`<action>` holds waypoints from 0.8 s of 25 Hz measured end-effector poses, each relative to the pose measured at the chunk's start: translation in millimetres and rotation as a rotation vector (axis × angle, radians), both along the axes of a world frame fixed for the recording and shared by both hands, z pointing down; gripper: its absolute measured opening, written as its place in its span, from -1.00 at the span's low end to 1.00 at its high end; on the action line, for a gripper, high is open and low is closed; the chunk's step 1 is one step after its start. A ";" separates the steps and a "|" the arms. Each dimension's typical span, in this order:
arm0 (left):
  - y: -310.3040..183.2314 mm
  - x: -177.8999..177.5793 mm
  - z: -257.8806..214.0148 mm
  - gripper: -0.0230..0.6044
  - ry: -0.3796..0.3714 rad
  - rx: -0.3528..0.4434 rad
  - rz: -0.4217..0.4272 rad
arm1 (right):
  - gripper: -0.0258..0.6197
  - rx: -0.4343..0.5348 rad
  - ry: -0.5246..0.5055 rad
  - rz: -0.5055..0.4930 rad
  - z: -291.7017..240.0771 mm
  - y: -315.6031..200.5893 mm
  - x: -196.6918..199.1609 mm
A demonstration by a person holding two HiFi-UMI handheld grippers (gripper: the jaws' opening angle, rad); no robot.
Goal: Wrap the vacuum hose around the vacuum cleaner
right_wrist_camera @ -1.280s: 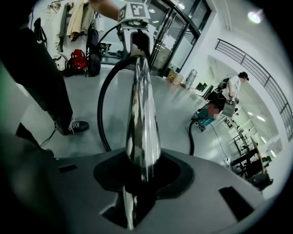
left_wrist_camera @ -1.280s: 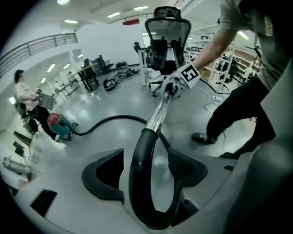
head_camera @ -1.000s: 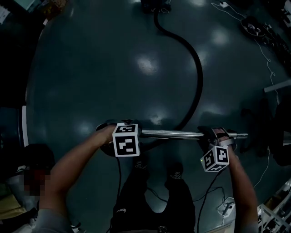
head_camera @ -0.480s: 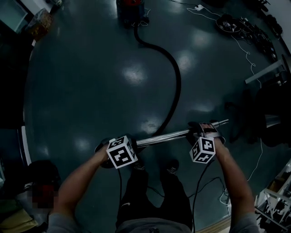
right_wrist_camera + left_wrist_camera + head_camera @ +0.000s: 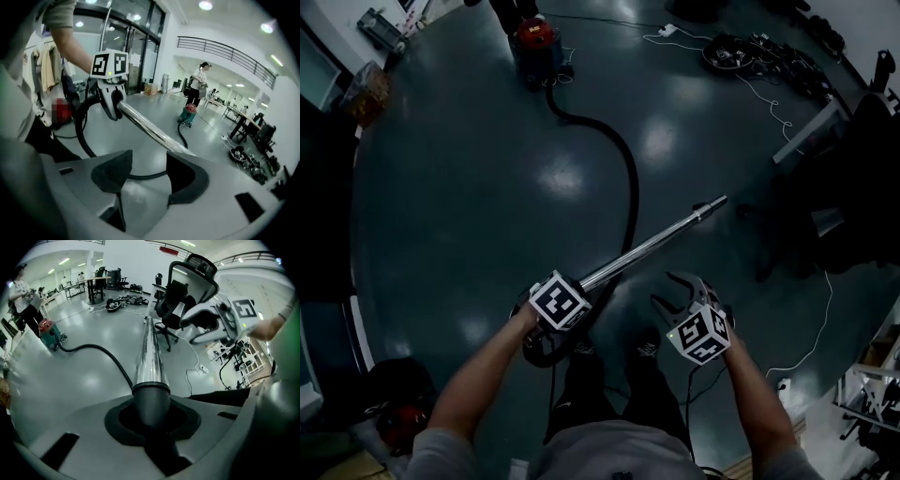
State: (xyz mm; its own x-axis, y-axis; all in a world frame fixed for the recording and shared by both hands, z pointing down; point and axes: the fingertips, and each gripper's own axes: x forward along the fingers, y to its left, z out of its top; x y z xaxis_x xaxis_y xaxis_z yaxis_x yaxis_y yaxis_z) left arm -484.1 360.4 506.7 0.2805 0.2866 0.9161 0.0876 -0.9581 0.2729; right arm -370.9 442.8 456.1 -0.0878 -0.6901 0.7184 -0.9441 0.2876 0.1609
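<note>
The red and teal vacuum cleaner stands far off on the dark floor. Its black hose snakes back toward me and loops under my left gripper. That gripper is shut on the dark collar at the base of the chrome wand, which points up and to the right. In the left gripper view the wand runs straight out from between the jaws. My right gripper hangs beside the wand, apart from it. Its jaws are opening with nothing between them.
A black office chair and desks stand to the right. Loose cables lie on the floor at the far right. A person stands next to the vacuum cleaner. My legs and shoes are right below the grippers.
My right gripper has let go of the wand and dropped back toward me. The wand has swung from level to pointing up-right. The vacuum cleaner has come into the head view.
</note>
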 end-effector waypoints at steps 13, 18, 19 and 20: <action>51.8 112.4 -91.7 -0.66 0.063 0.036 -0.020 | -0.27 0.127 -0.297 0.162 -61.3 36.5 -42.5; 85.8 126.2 -124.0 -0.66 0.066 0.081 0.047 | -0.27 0.221 -0.176 0.189 -109.0 49.8 22.1; 90.0 126.2 -130.2 -0.66 0.067 0.090 0.055 | -0.27 0.241 -0.151 0.183 -119.7 52.1 30.2; 93.8 125.8 -136.4 -0.66 0.069 0.098 0.060 | -0.27 0.260 -0.125 0.171 -129.8 54.4 36.0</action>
State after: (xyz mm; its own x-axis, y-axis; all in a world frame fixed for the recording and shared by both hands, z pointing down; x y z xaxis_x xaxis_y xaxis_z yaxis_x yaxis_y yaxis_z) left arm -358.3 454.2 370.2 0.3285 0.2144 0.9198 0.1606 -0.9724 0.1693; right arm -334.9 497.3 326.3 -0.0313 -0.8613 0.5071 -0.9922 0.0879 0.0880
